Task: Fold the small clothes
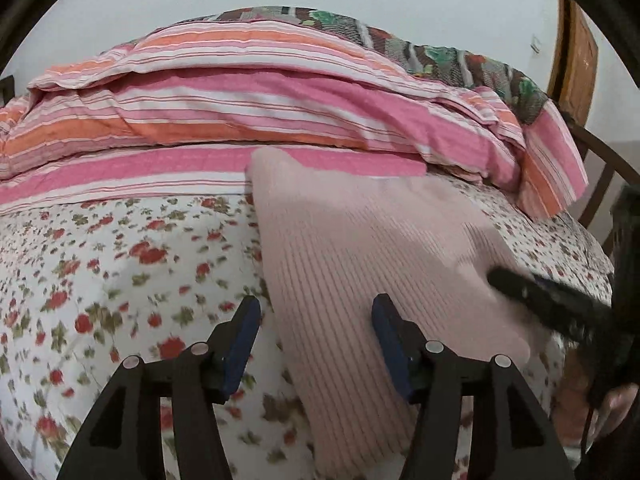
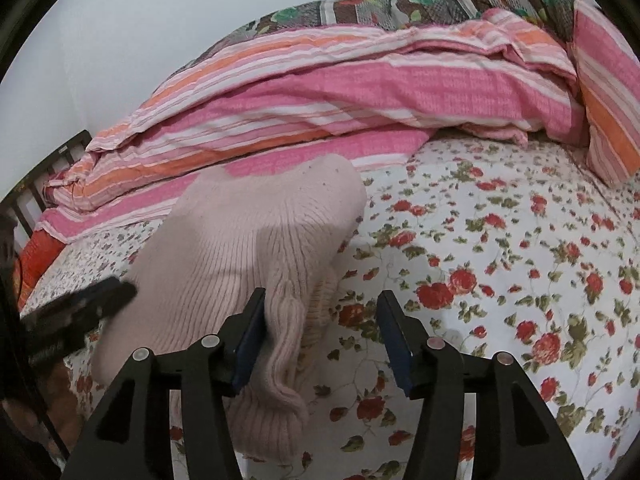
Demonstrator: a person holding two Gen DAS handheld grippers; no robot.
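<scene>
A pale pink ribbed knit sweater (image 1: 360, 256) lies folded on the floral bed sheet (image 1: 100, 264). My left gripper (image 1: 316, 332) is open, its jaws straddling the sweater's left edge just above the cloth. The right gripper shows as a dark blurred shape (image 1: 552, 308) at the sweater's right edge. In the right wrist view the sweater (image 2: 240, 256) lies left of centre with a ribbed cuff (image 2: 276, 412) at the near end. My right gripper (image 2: 320, 332) is open over the sweater's right edge, holding nothing. The left gripper (image 2: 80, 308) shows blurred at the left.
A pink, orange and white striped quilt (image 1: 248, 116) is heaped along the far side of the bed, with a patterned blanket (image 1: 440, 56) behind it. A striped pillow (image 2: 608, 112) lies at the right. A dark bed frame (image 2: 44, 180) and a wooden door (image 1: 576, 56) border the bed.
</scene>
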